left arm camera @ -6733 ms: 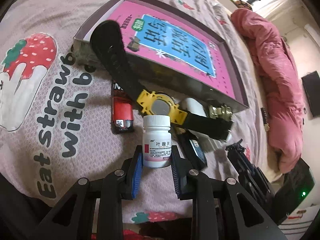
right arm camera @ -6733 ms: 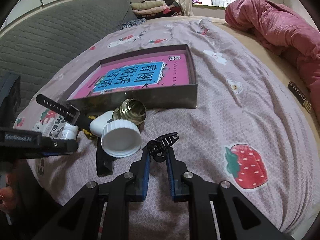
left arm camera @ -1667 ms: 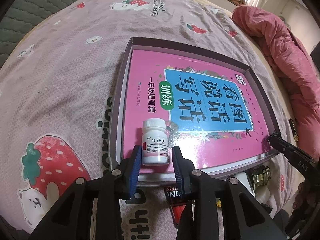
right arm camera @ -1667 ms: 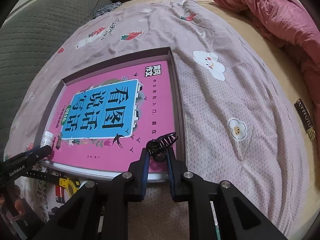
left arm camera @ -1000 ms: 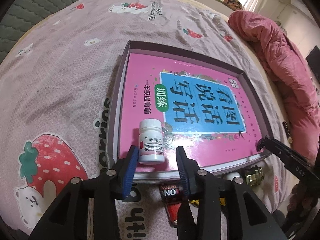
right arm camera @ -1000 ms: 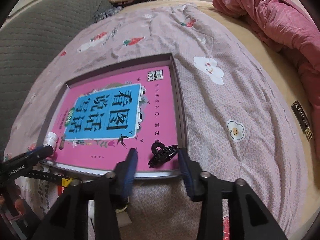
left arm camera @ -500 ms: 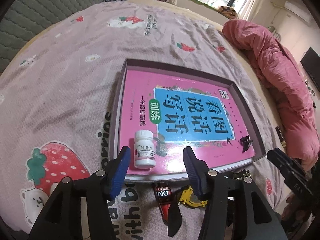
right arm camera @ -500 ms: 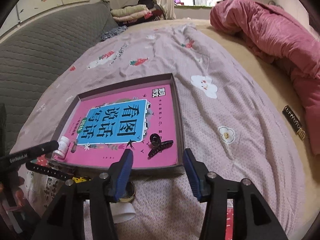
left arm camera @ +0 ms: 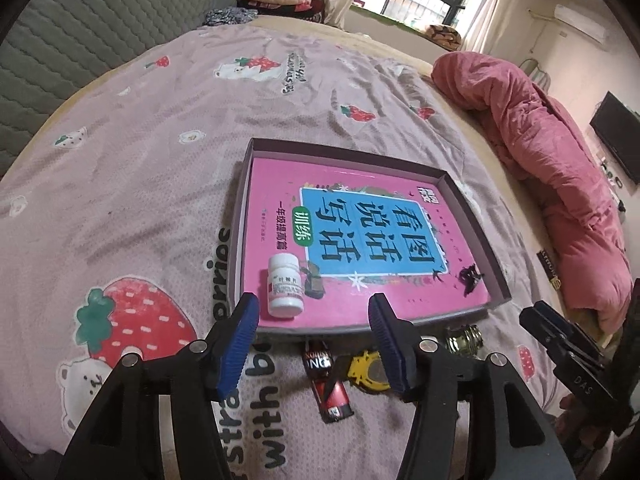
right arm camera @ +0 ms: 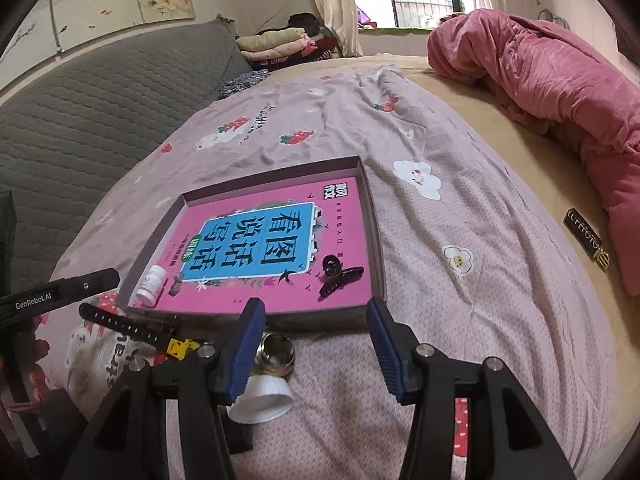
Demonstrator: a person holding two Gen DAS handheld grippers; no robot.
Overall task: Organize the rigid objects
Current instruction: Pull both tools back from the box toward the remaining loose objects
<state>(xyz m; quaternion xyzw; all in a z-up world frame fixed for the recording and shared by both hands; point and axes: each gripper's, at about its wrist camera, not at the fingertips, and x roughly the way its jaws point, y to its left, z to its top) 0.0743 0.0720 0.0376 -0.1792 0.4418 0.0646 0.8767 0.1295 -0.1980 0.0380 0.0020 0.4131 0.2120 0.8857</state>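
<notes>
Left gripper (left arm camera: 314, 334): jaws spread, empty | right gripper (right arm camera: 316, 338): jaws spread, empty | pill bottle (left arm camera: 285, 285): upright in box (left arm camera: 472, 204), near-left corner | hair claw (right arm camera: 339, 275): lying on pink book (right arm camera: 276, 280), near-right corner

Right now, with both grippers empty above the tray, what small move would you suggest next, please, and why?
Probably lower the left gripper onto the red battery just below it. The pill bottle and hair clip already sit in the tray; the battery lies outside.

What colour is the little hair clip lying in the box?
Black. The hair clip lies on the pink book cover inside the box, clearest in the right wrist view.
</notes>
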